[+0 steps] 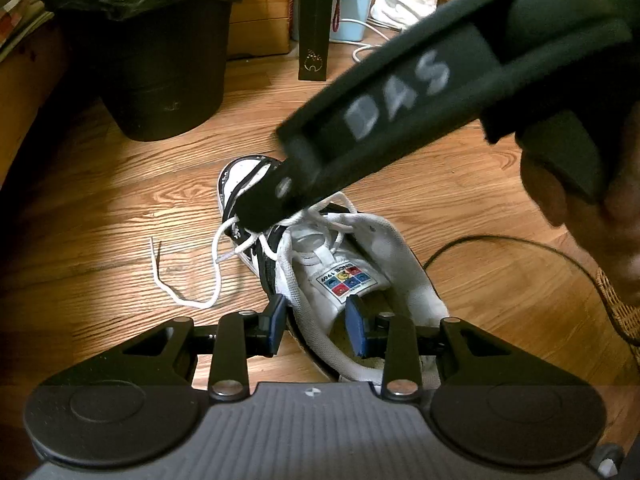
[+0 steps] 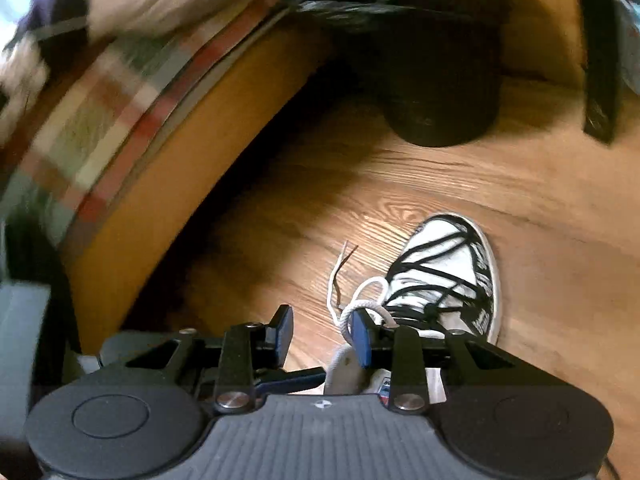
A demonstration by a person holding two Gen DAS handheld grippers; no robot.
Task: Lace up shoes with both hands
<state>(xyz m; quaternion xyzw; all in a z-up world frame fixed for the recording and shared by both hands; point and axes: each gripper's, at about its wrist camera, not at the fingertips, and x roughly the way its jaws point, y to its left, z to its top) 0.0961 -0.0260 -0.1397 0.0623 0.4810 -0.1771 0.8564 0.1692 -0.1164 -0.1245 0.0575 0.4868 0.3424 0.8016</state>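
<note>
The white-and-black canvas sneaker is mid-lacing: left claw grips its collar; beyond the tongue, right claw seems empty, must regrasp the white lace.

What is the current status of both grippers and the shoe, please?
Left gripper shut on shoe collar. Right gripper open, empty. Lace trails loose on floor.

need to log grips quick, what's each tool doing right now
left tool: jaws straddle the shoe collar, grip cannot be told
right tool: open, holding nothing, lace beside it
</note>
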